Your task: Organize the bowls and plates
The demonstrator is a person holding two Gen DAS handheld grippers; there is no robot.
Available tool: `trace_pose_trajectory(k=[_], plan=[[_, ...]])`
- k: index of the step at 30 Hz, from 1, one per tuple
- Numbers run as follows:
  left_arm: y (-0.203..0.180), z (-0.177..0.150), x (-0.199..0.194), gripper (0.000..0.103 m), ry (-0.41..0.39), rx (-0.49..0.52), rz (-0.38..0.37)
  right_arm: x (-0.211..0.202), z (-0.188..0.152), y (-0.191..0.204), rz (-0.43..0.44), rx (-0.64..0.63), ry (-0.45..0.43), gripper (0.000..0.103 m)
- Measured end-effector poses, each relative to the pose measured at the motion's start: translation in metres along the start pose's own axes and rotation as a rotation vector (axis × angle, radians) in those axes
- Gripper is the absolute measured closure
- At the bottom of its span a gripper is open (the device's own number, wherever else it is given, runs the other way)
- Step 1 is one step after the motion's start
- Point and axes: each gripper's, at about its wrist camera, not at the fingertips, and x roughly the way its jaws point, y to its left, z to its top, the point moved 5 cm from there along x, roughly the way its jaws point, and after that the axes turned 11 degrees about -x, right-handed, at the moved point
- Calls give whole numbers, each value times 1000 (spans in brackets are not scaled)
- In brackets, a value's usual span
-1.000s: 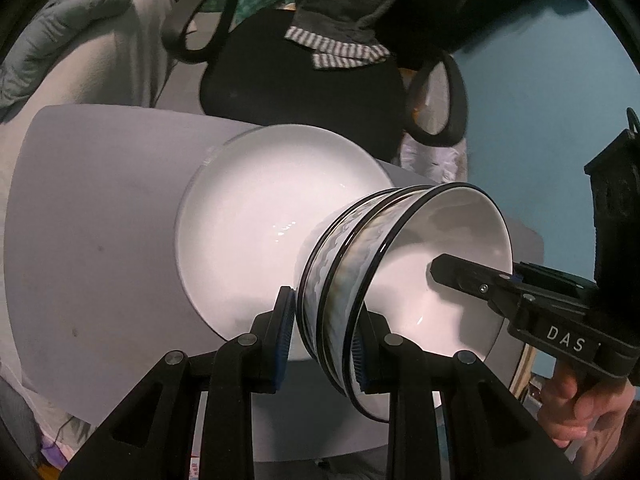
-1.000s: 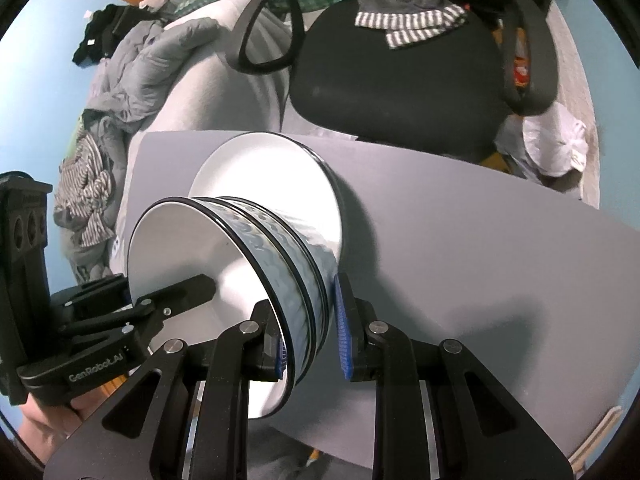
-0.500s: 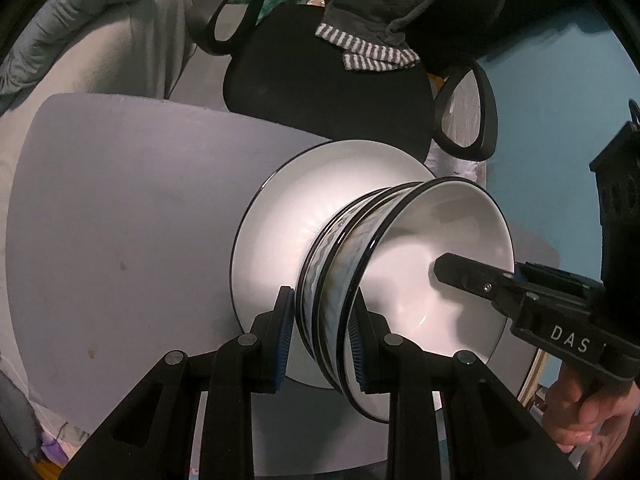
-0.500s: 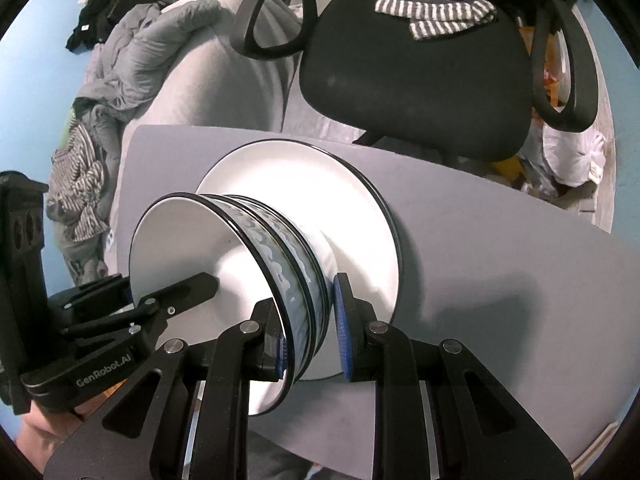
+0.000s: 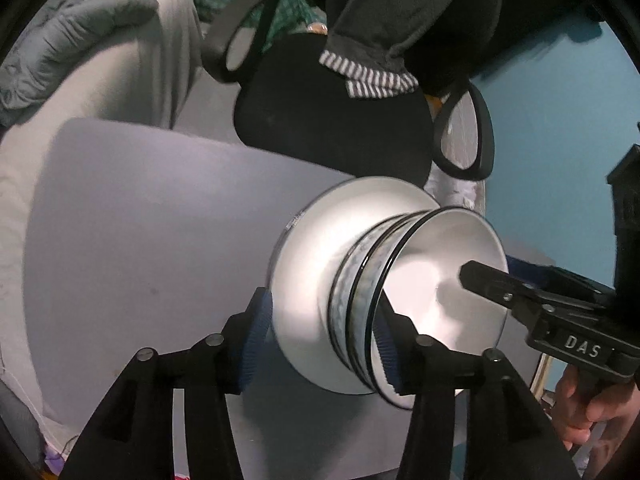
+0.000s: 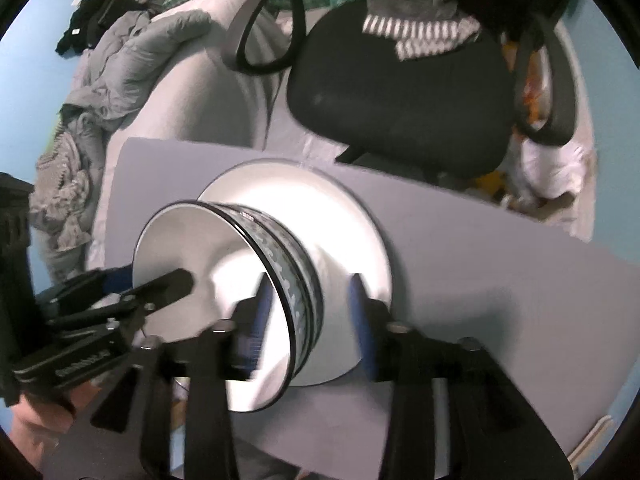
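**Ana:** Grey, flat and bare: the counter (image 5: 132, 240) has nothing on it but the crockery. What is the left gripper (image 5: 320, 340) doing?

**Ben:** Letting go, I'd say. Its fingers have just been opening and now stand apart, one outside the plate's edge, one inside the bowl's rim, neither pressing. The stack of bowls (image 5: 360, 280) sits nested in the middle of the white plate (image 5: 304, 264), which lies on the counter near its right edge.

**Ana:** Why two grippers on one stack?

**Ben:** My guess is that opposite holds on the rim kept it level while it was carried. The right gripper (image 6: 308, 312) mirrors the left: its fingers have also just been opening and stand apart, straddling the rim with the bowls between them but not clamped.

**Ana:** So the stacking looks done?

**Ben:** It looks so: bowls nested, plate underneath, nothing else loose on the counter.

**Ana:** And the room?

**Ben:** Beyond the counter there's a bed with a grey jacket (image 5: 68, 36) at left, a black office chair (image 6: 400, 92) with a striped garment draped over it, and blue walls.
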Motion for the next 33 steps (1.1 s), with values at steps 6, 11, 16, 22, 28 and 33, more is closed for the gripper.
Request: trace_pose_trajectory(k=[6, 11, 16, 22, 28, 33], plan=[[-5, 0, -45, 32, -117, 13, -12, -37, 2, 8, -80, -13, -80, 40], [-18, -6, -85, 27, -197, 41, -27, -73, 2, 21, -139, -46, -163, 39], [-30, -14, -116, 21, -269, 79, -50, -102, -2, 29, -147, -40, -231, 39], [-44, -29, -155, 21, -372, 134, -45, -140, -11, 40, -187, -43, -311, 39], [-58, -42, -188, 20, -437, 200, -53, -174, -21, 49, -256, -58, -381, 39], [-72, -54, -214, 17, -481, 243, -73, -193, -27, 49, -273, -37, -428, 39]])
